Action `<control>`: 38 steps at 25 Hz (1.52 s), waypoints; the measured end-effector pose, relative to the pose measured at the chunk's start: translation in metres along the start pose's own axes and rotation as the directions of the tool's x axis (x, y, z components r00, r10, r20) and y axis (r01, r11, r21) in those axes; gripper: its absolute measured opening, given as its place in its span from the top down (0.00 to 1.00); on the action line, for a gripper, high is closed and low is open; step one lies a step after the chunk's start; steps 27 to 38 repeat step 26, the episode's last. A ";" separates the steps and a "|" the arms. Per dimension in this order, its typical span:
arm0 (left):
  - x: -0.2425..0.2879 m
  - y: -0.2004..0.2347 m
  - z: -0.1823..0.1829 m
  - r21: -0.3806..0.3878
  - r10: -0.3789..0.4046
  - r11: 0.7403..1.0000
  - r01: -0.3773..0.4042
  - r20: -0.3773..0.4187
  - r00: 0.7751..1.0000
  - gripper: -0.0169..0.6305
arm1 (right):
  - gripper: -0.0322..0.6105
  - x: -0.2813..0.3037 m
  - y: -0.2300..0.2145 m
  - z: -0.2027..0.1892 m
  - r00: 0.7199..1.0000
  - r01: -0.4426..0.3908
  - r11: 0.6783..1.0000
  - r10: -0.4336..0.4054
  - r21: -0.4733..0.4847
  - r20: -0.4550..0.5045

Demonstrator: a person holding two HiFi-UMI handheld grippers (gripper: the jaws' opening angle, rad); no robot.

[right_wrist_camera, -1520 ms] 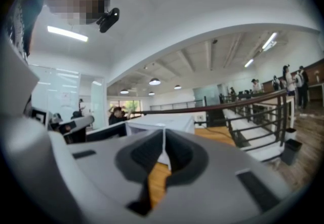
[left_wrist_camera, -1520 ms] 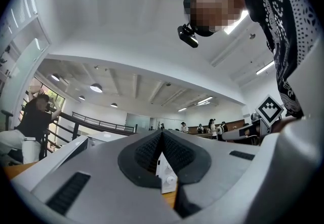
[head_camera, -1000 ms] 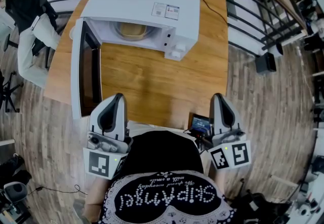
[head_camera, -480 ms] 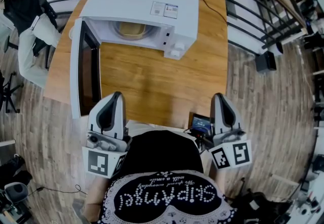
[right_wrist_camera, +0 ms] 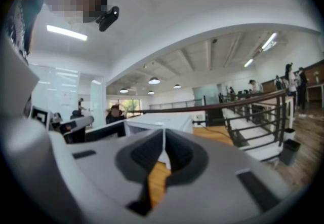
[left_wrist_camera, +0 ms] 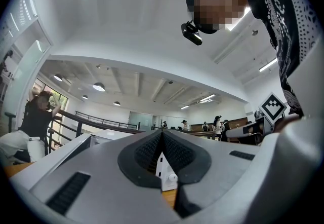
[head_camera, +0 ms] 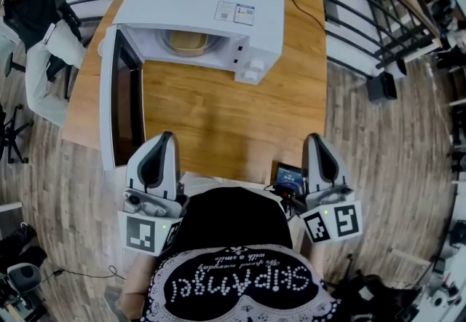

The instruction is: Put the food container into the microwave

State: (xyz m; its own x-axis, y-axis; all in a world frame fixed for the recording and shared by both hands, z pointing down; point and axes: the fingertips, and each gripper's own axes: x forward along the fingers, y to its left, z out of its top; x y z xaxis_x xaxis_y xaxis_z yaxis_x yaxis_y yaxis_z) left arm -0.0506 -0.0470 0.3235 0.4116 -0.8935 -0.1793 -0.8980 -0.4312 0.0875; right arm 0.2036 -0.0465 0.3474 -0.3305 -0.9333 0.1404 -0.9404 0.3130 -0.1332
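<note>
Left gripper (head_camera: 167,140): held low at the near edge of the table, close to the person's body. In its own view the two dark pads (left_wrist_camera: 147,152) meet along a thin line at the tip, with nothing between them.
Right gripper (head_camera: 315,140): level with the other at the same near edge, well apart from it. Its jaws are likewise pressed together and empty; only bare wood shows through the gap below the tip.
Marker cubes: one at the rear of each gripper, left (head_camera: 143,233) and right (head_camera: 333,224), either side of the person's dark patterned top.
Food container (head_camera: 188,42): inside the microwave cavity, on its floor (already in place). It looks like a round tan tub, though only its upper part shows under the cavity roof.
Microwave (head_camera: 211,4): white, at the far end of the table, well apart from both grippers.
Microwave door (head_camera: 116,105): swung fully open toward the person, along the table's left side.
Control knobs (head_camera: 251,73): two, on the front panel right of the cavity.
Table (head_camera: 233,116): wooden, bare between microwave and grippers.
Small dark device (head_camera: 287,178): at the near edge, just beside the right gripper.
Seated person (head_camera: 40,22): beyond the table's far left corner.
</note>
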 end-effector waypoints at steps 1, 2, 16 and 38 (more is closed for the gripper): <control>0.000 0.000 -0.001 -0.001 0.003 1.000 -0.003 -0.002 1.000 0.93 | 0.89 0.000 0.000 0.000 1.000 -0.001 1.000 0.001 -0.003 -0.002; 0.000 0.000 -0.001 -0.003 0.006 1.000 -0.006 -0.002 1.000 0.93 | 0.89 0.000 0.001 -0.001 1.000 -0.001 1.000 0.001 -0.007 -0.005; 0.002 -0.002 0.000 -0.018 -0.003 1.000 0.003 -0.002 1.000 0.93 | 0.89 0.001 0.003 0.000 1.000 -0.009 1.000 0.009 -0.017 -0.006; 0.002 0.001 0.001 -0.014 -0.003 1.000 0.003 0.006 1.000 0.93 | 0.89 0.000 -0.001 -0.001 1.000 0.000 1.000 -0.001 -0.024 -0.015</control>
